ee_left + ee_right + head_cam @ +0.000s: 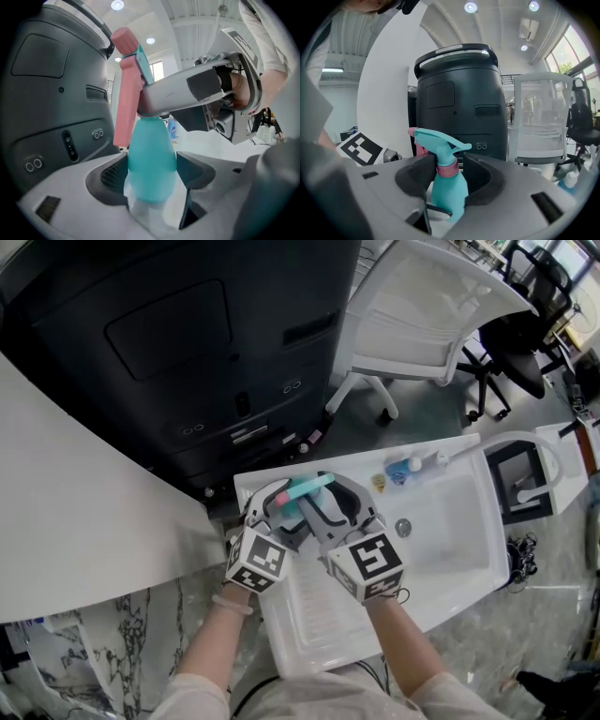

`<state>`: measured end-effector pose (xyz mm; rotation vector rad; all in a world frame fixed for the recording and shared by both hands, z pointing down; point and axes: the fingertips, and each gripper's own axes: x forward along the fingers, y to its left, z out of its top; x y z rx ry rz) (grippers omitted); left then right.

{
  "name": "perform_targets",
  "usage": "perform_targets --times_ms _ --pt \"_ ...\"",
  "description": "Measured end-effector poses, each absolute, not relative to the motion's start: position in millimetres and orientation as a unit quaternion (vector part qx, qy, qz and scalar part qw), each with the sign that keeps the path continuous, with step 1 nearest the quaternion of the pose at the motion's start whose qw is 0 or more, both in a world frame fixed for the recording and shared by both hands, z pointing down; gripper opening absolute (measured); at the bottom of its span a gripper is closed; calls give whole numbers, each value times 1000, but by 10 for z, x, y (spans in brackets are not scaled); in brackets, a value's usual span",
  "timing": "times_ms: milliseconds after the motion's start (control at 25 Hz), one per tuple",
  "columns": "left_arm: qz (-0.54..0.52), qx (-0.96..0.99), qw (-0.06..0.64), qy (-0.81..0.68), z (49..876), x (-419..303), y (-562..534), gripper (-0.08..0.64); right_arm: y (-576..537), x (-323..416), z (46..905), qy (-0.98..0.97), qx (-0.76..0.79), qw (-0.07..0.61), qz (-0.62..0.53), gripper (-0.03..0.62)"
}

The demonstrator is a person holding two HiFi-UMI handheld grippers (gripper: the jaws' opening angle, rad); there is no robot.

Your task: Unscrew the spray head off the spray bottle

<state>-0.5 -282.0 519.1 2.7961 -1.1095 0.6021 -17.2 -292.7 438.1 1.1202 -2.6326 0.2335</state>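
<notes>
While you hold both grippers over the ribbed drainboard (323, 615) of the white sink unit (469, 563), the teal spray bottle (305, 491) hangs in the air between them, above the unit's far left corner and touching nothing there.

Your left gripper (151, 173) has the bottle by its body: the fingers (110, 176) stand wide apart, and the rounded teal belly fills the gap, pressed on from both sides. The base sits toward that gripper, and the neck points away from it.

Your right gripper (449, 171) comes in crosswise at the neck. Its fingers (417, 176) are about half open around the pink collar (447, 169). One pad lies against the collar and the other shows a sliver of space beside it, so it is not clamped.

The spray head (436, 140) is still seated on the collar, with its pink trigger (125, 89) hanging along the bottle's side.

Farther off, a small blue bottle (403, 468) lies at the far edge of the unit, beyond the basin's drain (403, 527). Past that edge stand a large black machine (187, 334), a white chair (422, 315) and a black office chair (516, 343).
</notes>
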Motion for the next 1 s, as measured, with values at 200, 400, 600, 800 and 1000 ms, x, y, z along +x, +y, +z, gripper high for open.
perform_targets --times_ms 200,400,600,800,1000 --pt "196 910 36 -365 5179 4 -2830 327 -2931 -172 4306 -912 392 101 70 143" --pt "196 909 39 -366 5190 10 -2837 327 -2940 -154 4185 -917 390 67 55 137" --pt "196 909 41 -365 5190 13 -2833 327 -2946 -108 3996 -920 387 31 47 135" --pt "189 912 45 -361 5198 1 -2822 328 -2952 -85 3717 -923 383 -17 42 135" --pt "174 914 48 -365 5090 -29 -2808 328 -2984 -52 3541 -923 380 -39 45 135"
